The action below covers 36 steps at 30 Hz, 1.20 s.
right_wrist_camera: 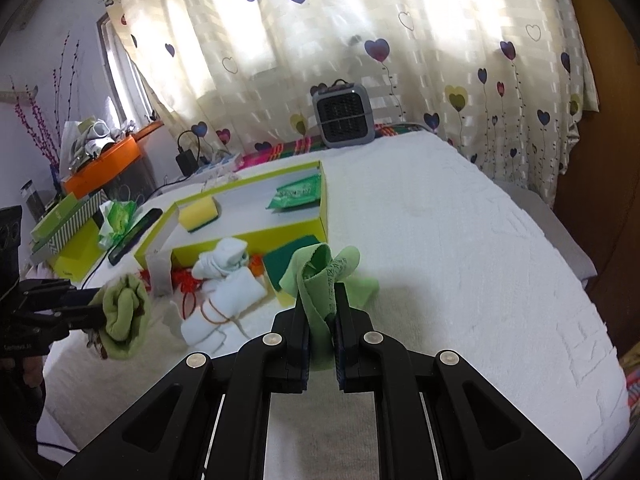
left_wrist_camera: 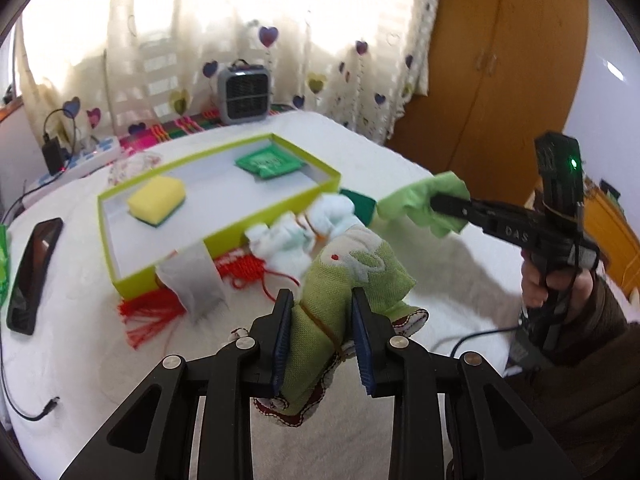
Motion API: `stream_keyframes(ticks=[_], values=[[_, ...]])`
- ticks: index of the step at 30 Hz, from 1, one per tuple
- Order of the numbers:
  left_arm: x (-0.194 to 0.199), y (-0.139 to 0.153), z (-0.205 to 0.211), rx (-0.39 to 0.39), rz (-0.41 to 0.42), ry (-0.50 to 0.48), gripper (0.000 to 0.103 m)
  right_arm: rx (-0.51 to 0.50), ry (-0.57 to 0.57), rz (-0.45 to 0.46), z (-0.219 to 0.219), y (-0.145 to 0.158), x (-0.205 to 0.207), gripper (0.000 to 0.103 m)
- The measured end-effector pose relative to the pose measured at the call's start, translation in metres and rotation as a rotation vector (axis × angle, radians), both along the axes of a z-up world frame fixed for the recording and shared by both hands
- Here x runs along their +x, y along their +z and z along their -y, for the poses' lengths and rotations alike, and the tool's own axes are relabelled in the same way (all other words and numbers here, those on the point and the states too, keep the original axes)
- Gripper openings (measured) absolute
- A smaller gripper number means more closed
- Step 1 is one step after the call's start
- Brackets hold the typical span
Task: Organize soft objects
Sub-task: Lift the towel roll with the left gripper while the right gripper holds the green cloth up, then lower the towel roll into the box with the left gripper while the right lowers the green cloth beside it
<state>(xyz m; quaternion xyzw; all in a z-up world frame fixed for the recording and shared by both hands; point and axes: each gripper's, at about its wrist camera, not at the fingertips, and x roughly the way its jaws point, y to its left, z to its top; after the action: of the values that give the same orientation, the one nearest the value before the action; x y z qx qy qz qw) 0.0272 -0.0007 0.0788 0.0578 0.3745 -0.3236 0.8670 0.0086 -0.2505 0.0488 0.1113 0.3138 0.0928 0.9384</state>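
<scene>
Soft objects lie on and above a white bedcover [right_wrist_camera: 460, 248]. Nearest, the left gripper [left_wrist_camera: 322, 320] has its pads pressed on a green embroidered pouch [left_wrist_camera: 352, 280], which hangs between them clear of the cover; a thin orange cord runs round the pouch. The right gripper [right_wrist_camera: 322, 320] has its jaws almost together, pinching a light green cloth [right_wrist_camera: 324, 276], whose loose end stands up above the fingertips.

Just beyond the pouch lies a white cloth bundle [right_wrist_camera: 224, 284] tied with orange string, resting on the cover beside red yarn [left_wrist_camera: 240, 272] and a grey sachet [left_wrist_camera: 196, 280] that leans against the box wall. A dark green pad [right_wrist_camera: 284, 266] lies close against the same wall.

Next comes an open lime-green box [left_wrist_camera: 256, 230] with a white floor. Inside it are two items, well apart: a yellow sponge [left_wrist_camera: 158, 200] with a green underside at the left end, and a green packet [left_wrist_camera: 268, 162] at the far right end. The rest of the floor is bare.

A black phone [left_wrist_camera: 34, 272] lies to the left of the box. Farther off, a grey fan heater [left_wrist_camera: 244, 92] stands at the far edge before a heart-print curtain [right_wrist_camera: 320, 40]. In the right wrist view, a second lime-green box [right_wrist_camera: 76, 256] sits off to the left; its contents cannot be seen.
</scene>
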Motion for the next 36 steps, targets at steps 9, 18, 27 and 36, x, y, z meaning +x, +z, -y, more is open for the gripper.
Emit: stream_keyframes(ticks=[9, 18, 27, 36], values=[[0.026, 0.011, -0.008, -0.031, -0.002, 0.067, 0.026, -0.011, 0.021, 0.032, -0.007, 0.016, 0.014, 0.010], [0.049, 0.021, -0.008, -0.038, 0.009, 0.090, 0.027, -0.018, 0.035, 0.044, -0.014, 0.024, 0.028, 0.010], [0.085, 0.025, -0.008, -0.081, -0.022, 0.149, 0.027, -0.031, 0.064, 0.066, -0.022, 0.037, 0.046, 0.010], [0.124, 0.020, 0.000, -0.121, -0.068, 0.185, 0.027, -0.039, 0.107, 0.078, -0.034, 0.048, 0.077, 0.010]])
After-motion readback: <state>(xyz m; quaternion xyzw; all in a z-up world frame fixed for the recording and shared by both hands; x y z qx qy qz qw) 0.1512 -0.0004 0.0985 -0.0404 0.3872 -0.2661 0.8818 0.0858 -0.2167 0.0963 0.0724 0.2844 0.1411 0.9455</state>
